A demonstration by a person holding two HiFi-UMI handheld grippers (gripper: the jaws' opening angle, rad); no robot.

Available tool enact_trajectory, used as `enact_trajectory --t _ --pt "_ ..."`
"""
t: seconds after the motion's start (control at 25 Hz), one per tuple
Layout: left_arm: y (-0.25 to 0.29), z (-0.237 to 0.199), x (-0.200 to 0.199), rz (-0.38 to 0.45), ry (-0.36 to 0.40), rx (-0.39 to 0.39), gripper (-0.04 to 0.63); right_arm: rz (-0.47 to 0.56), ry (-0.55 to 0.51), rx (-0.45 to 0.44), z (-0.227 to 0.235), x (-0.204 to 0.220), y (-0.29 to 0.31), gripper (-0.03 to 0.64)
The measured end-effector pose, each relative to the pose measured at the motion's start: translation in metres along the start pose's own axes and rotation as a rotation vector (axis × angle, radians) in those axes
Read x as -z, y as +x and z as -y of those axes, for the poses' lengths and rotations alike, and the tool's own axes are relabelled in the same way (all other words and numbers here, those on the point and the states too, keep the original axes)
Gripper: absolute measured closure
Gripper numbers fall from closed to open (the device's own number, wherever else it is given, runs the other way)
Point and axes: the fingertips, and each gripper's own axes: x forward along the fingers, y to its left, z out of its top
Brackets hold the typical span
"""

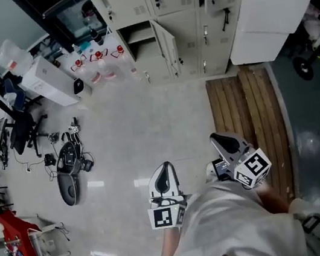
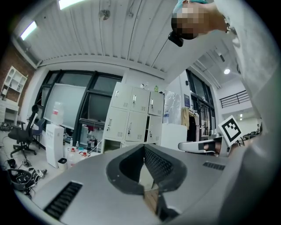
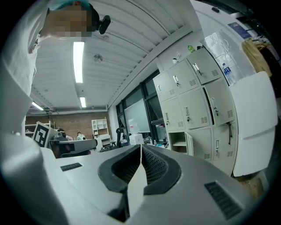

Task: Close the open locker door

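While holding left tool (image 1: pixel 165 166) and right tool (image 1: pixel 214 138) closed, empty, expecting locker door (image 1: pixel 167 48) swinging lightly, a stiff panel, pushing at its free edge.

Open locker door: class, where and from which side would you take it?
The door at its free edge, from the right in the head view: it stands swung out, hinged right of the open compartment, so pressing its outer face leftward should shut it.
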Motion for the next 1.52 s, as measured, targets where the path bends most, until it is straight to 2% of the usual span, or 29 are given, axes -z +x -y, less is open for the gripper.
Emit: enact_trajectory --t 0.2,0.44,0.76,1.16,1.36,1.44,1.52 --pt "0.034 0.016 0.009 0.005 -0.01 -0.018 0.588 -0.02 -0.012 -0.035 0.035 0.002 0.001 0.588" --pt "0.074 0.023 0.015 -0.021 -0.025 -0.005 0.588 -0.04 0.016 -0.017 0.074 0.001 0.011 0.588" --pt "0.139 -0.017 0.028 -0.037 -0.045 0.011 0.588 -0.08 0.004 0.011 0.113 0.008 0.057 0.588" --pt "0.261 -0.077 0.001 0.026 -0.047 0.121 0.588 -0.084 -0.042 0.053 0.178 -0.034 0.157 0.588" --pt "0.298 -0.107 0.002 -0.013 -0.034 0.168 0.588 -0.082 -0.04 0.069 0.193 -0.039 0.193 0.588" --pt "0.313 -0.118 0.004 -0.044 -0.026 0.175 0.588 -0.092 -0.027 0.071 0.199 -0.036 0.205 0.588" --pt "0.326 -0.127 0.002 -0.04 -0.031 0.167 0.588 -0.111 -0.018 0.065 0.205 -0.03 0.215 0.588"
